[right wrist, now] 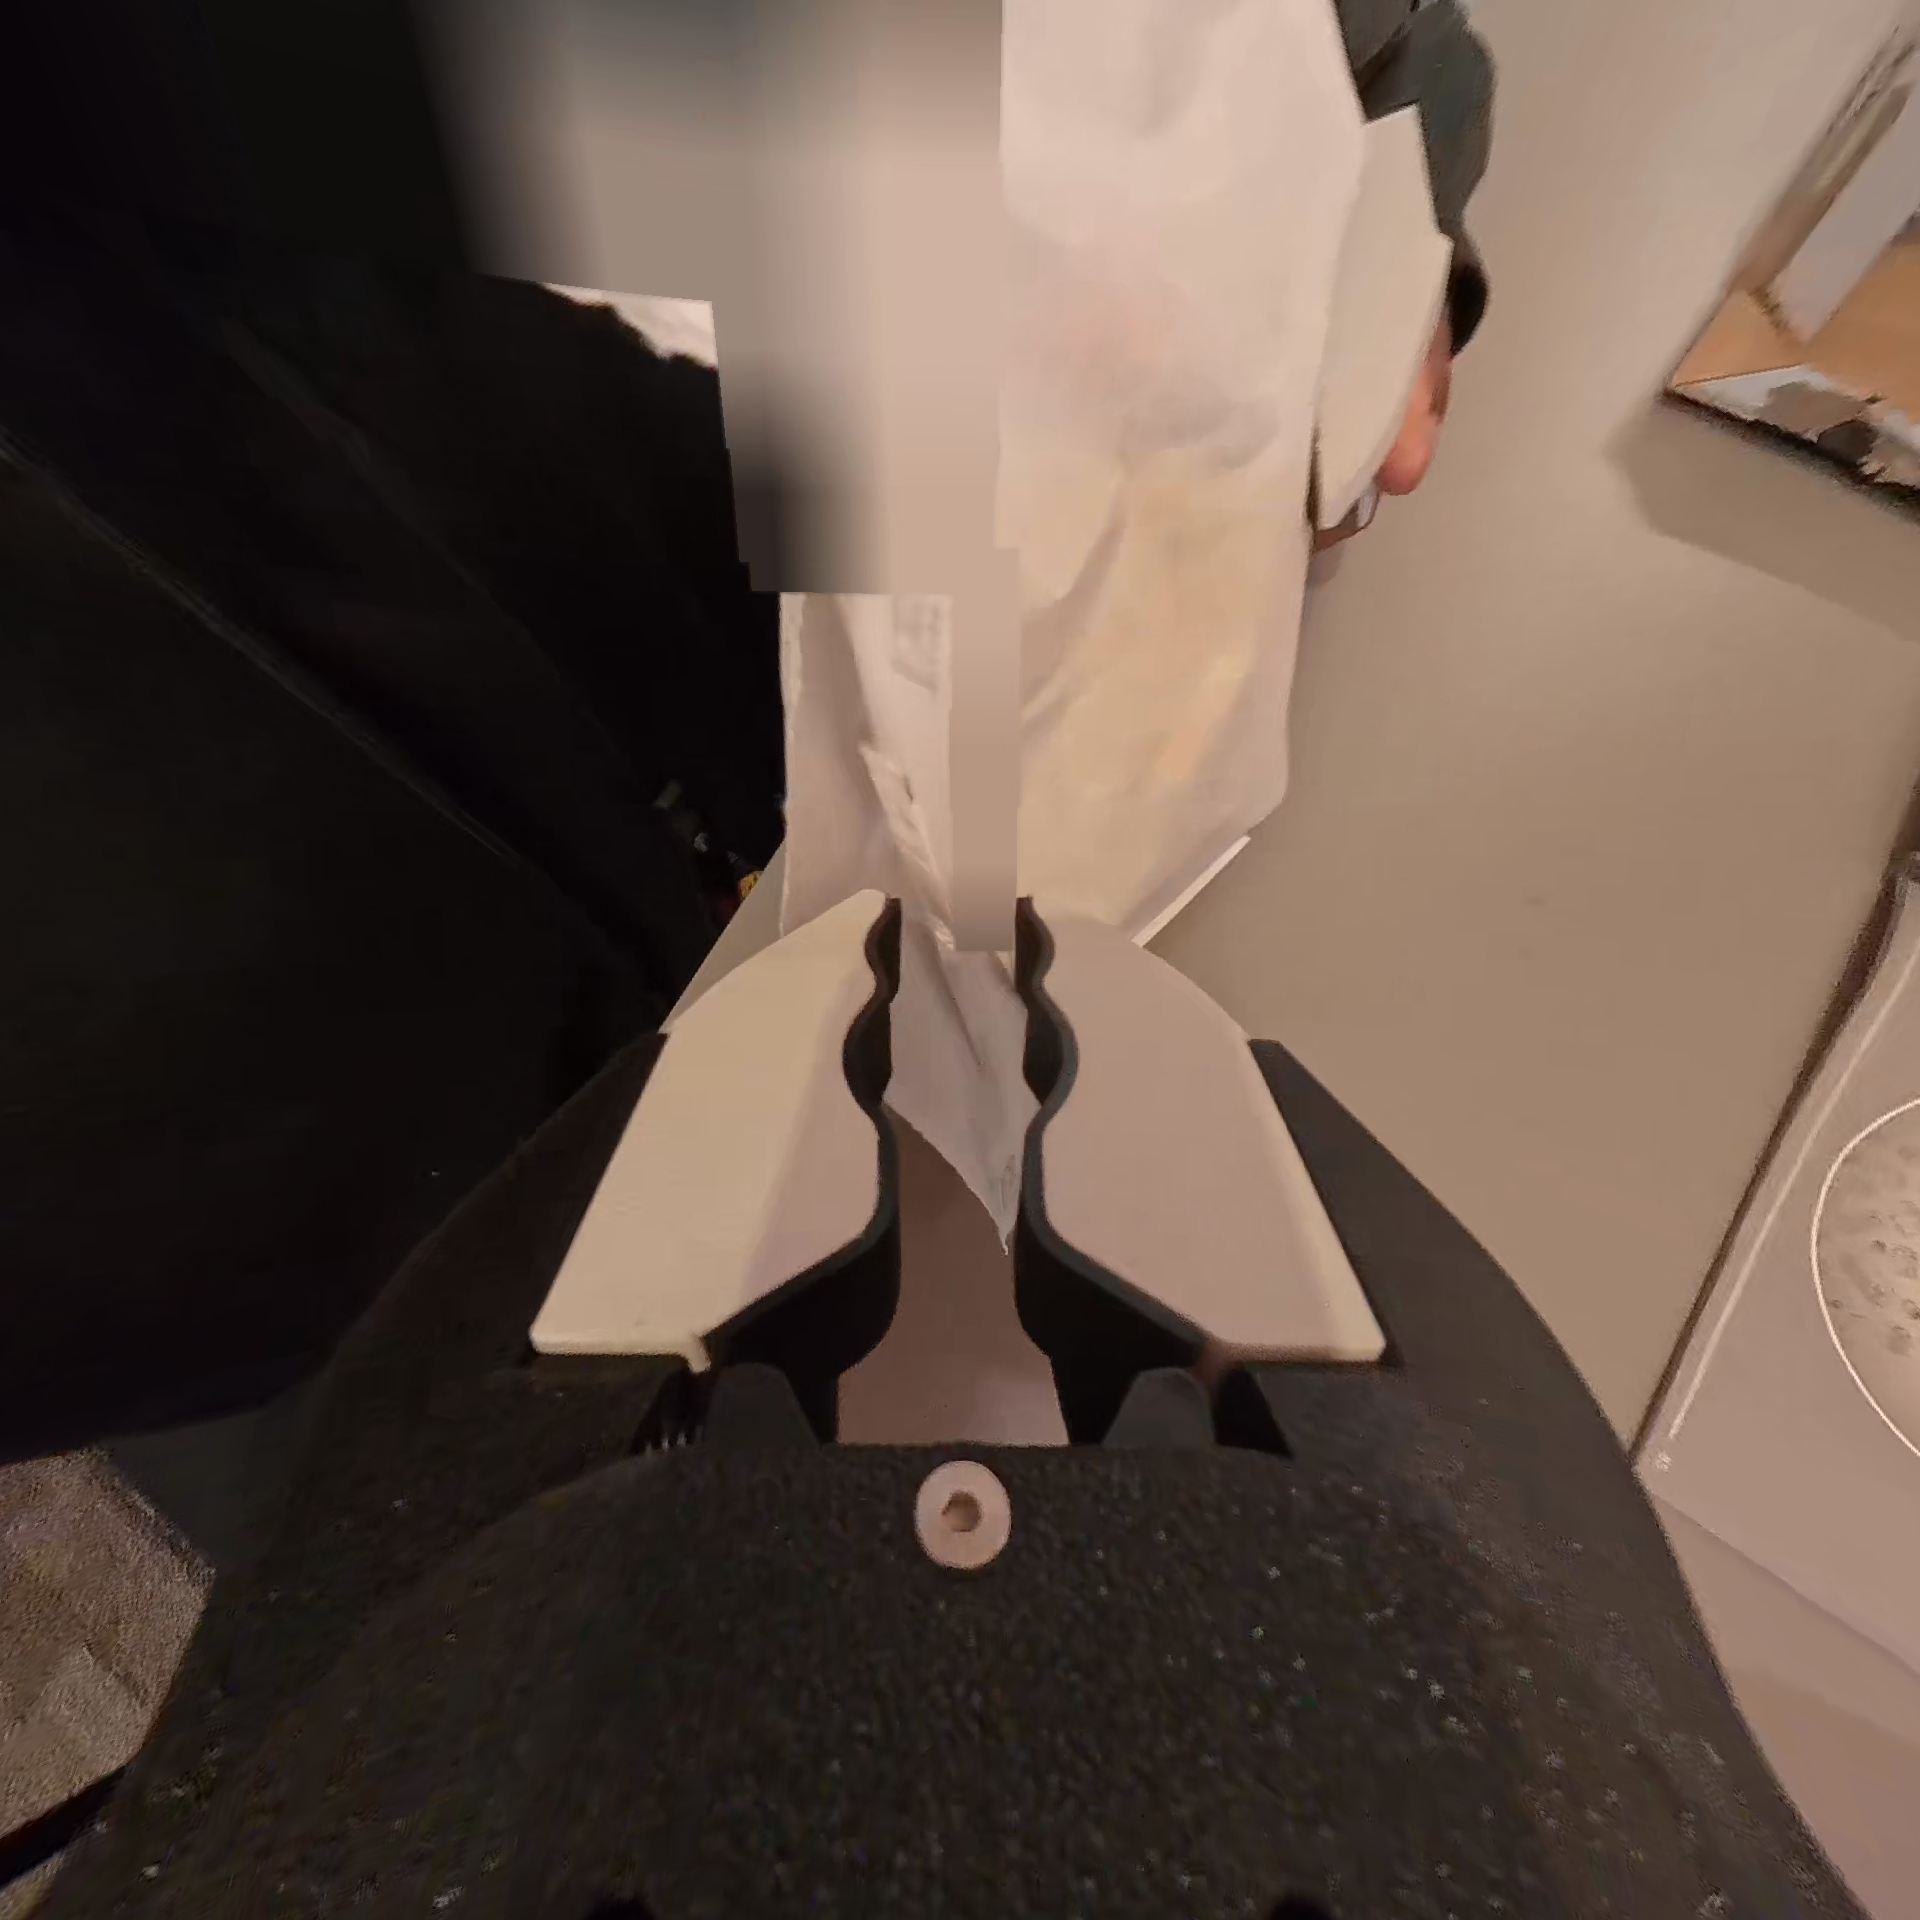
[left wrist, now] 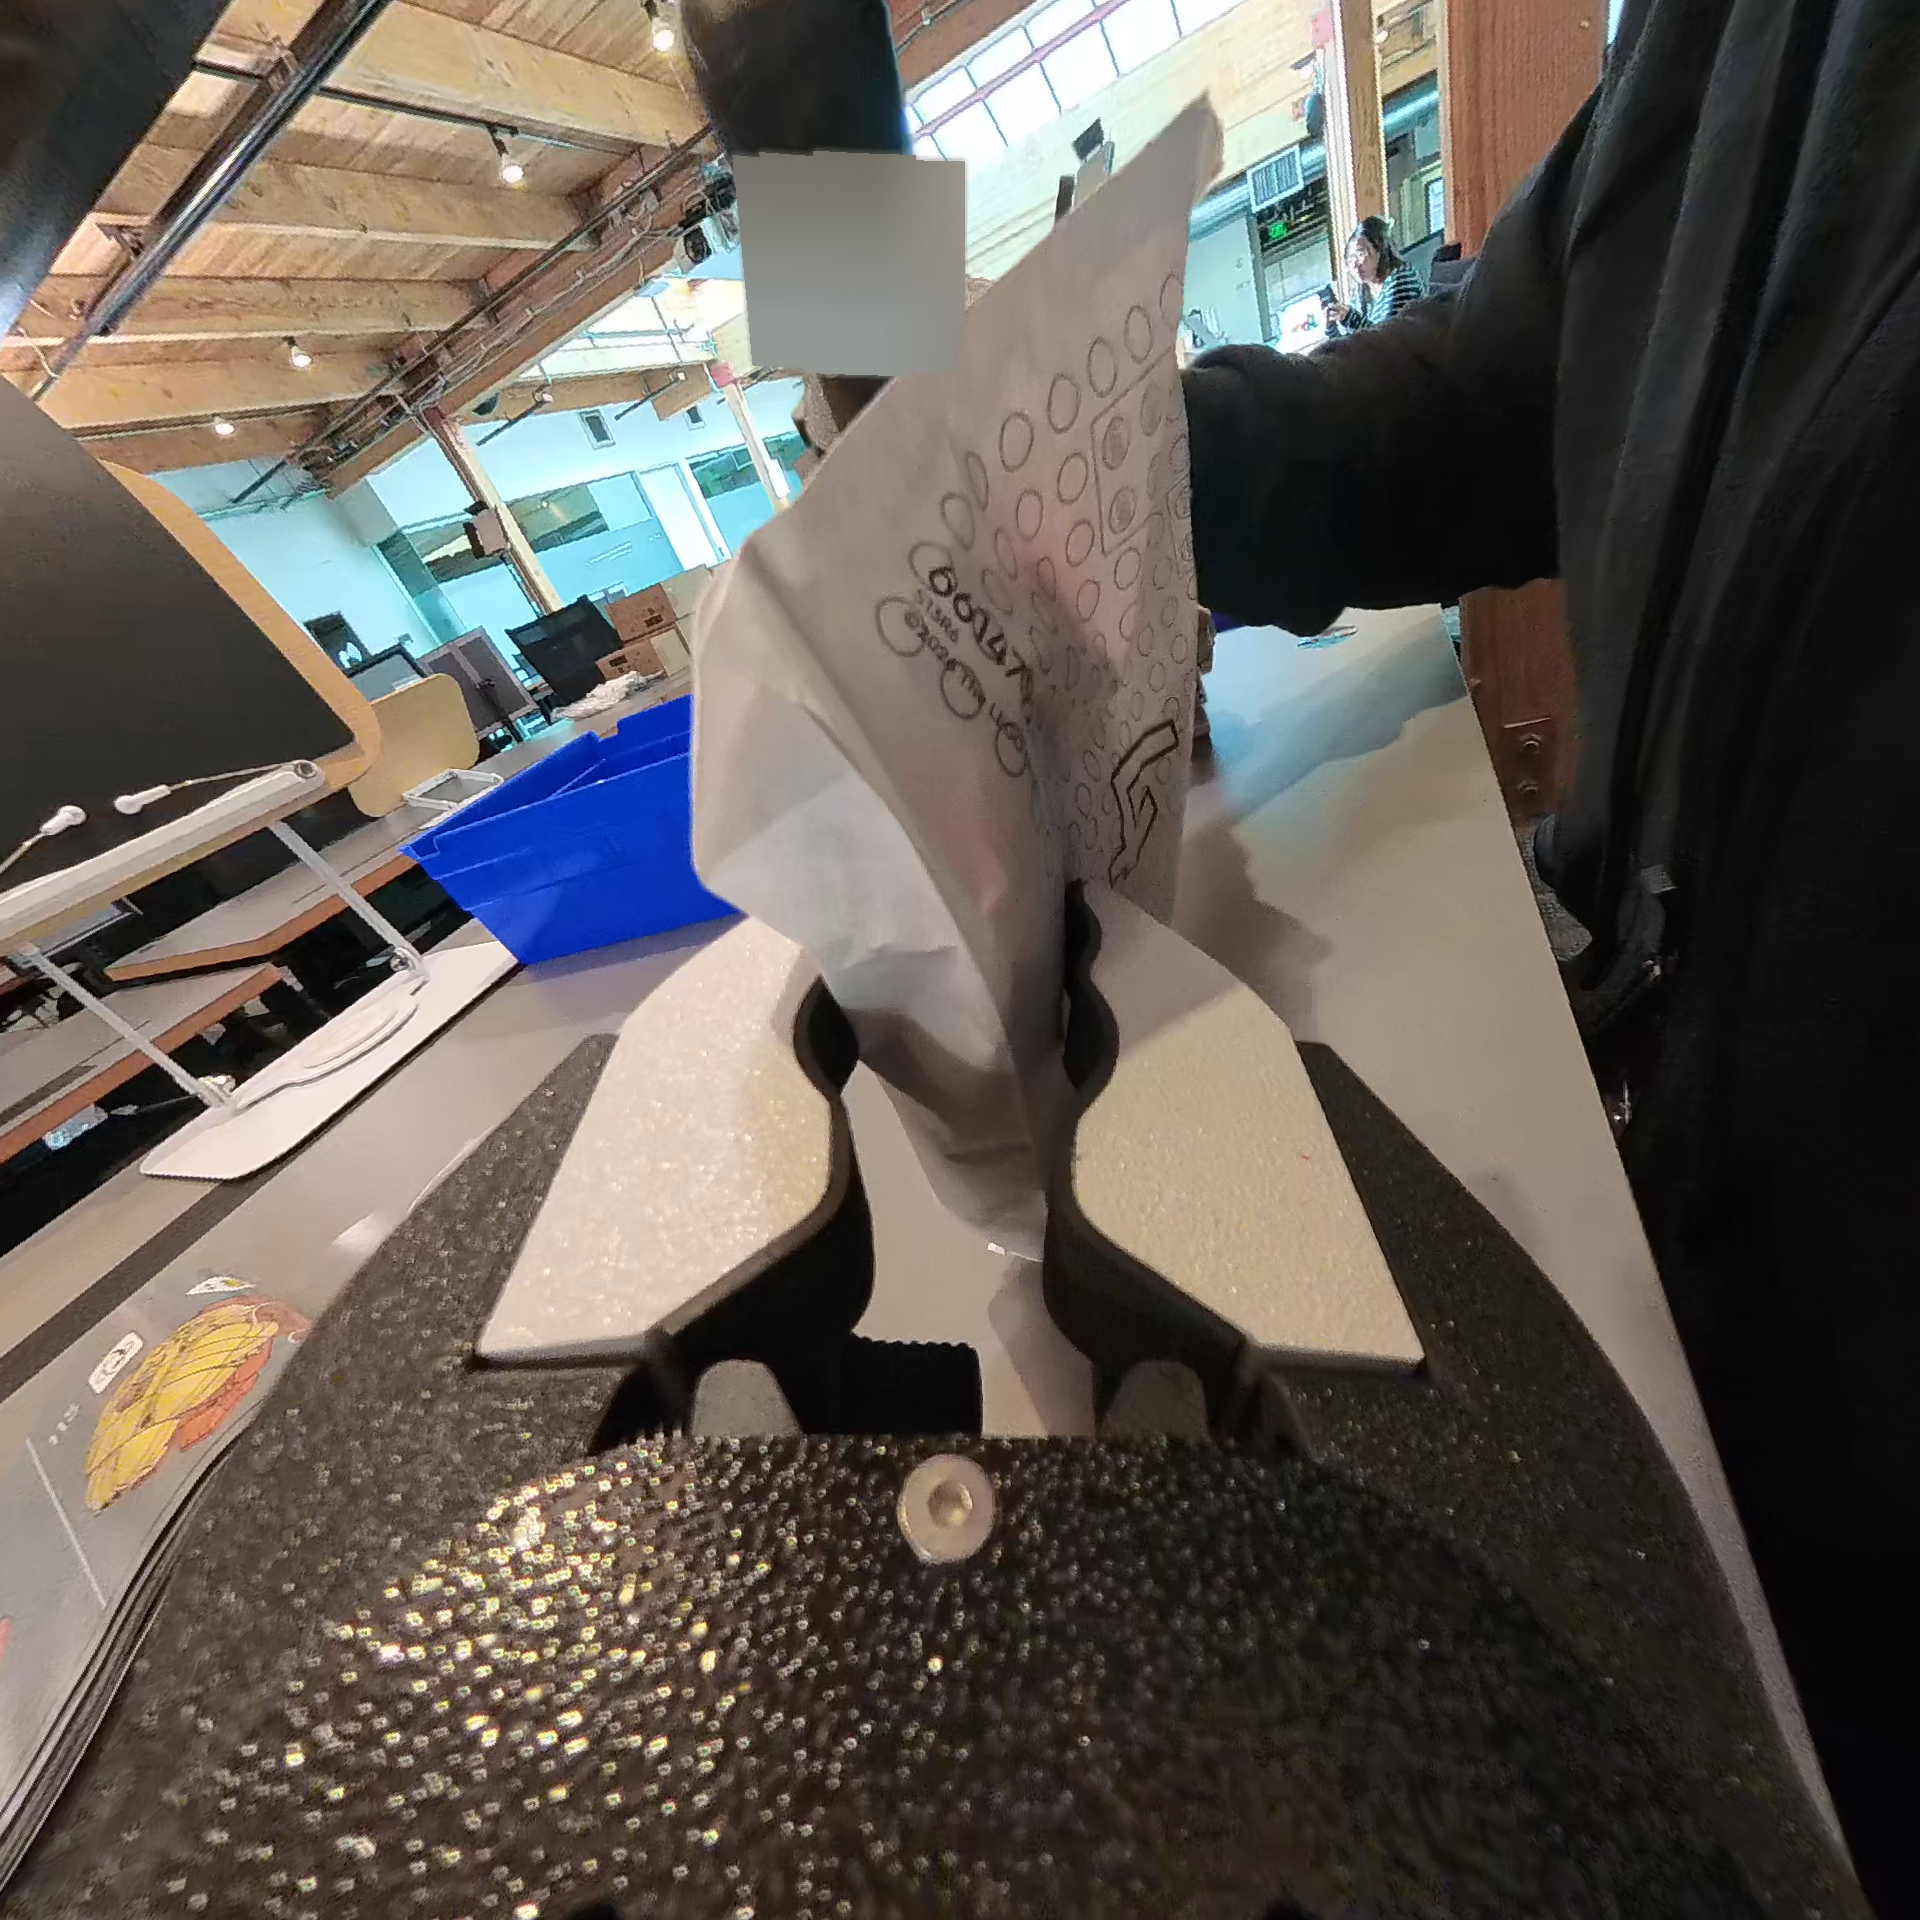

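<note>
White crumpled paper bag (left wrist: 935,790) printed with black circles is clamped between the left gripper (left wrist: 961,997) pads, rising beyond them; its far corner (right wrist: 956,1049) is pinched by the right gripper (right wrist: 956,966). Blue plastic bins (left wrist: 582,842) are seen beyond, leftward.

The white paper bag (left wrist: 935,831) hides the left gripper's (left wrist: 961,997) fingertips.

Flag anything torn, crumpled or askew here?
The white paper bag is crumpled and twisted, bunched between the left hand-held gripper's fingers. In the right wrist view its edge looks ragged, maybe torn; blur prevents certainty. Nothing spilled.
</note>
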A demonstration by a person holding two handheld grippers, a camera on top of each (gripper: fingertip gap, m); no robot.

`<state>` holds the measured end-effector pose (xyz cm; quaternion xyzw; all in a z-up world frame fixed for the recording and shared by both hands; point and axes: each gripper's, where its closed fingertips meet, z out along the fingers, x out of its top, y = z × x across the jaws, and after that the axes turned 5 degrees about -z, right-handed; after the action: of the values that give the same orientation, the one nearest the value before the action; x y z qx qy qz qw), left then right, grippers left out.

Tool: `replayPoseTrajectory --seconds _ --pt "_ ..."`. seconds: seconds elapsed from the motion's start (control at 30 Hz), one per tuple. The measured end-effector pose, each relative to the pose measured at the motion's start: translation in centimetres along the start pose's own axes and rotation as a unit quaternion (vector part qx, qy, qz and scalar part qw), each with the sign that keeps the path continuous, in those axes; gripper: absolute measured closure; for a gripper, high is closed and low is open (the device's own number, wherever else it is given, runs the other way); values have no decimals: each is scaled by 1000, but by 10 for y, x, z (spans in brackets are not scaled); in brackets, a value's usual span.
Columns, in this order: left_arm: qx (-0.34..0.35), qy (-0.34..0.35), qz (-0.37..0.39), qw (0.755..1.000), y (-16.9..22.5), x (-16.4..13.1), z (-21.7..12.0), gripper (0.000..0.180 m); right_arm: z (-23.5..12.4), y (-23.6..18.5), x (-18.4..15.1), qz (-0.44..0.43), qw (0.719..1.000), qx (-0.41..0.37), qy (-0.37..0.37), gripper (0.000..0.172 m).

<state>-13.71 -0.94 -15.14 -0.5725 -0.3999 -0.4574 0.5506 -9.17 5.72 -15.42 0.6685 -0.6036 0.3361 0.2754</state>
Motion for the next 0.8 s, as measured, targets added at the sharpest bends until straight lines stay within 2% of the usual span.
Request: replayPoseTrajectory --seconds 0.1,0.3,0.4,0.5,0.63,0.8 --pt "11 -12 -10 1000 -5 -5 0 143 3 4 -3 2 1000 -10 -11 171" --pt "77 -19 -88 993 -35 -12 -5 143 -18 45 -1 80 981 -172 29 172" --pt "91 -41 -120 988 -43 -18 0 143 -31 63 -7 98 955 -281 16 172" --pt "64 -36 -144 987 -38 -17 6 143 -44 70 -8 125 929 -347 31 172" --pt "34 -39 -152 987 -30 -17 14 143 -53 76 -14 149 904 -400 32 172" --pt "22 -30 -176 984 -32 -15 13 144 -52 72 -9 153 913 -374 55 172"
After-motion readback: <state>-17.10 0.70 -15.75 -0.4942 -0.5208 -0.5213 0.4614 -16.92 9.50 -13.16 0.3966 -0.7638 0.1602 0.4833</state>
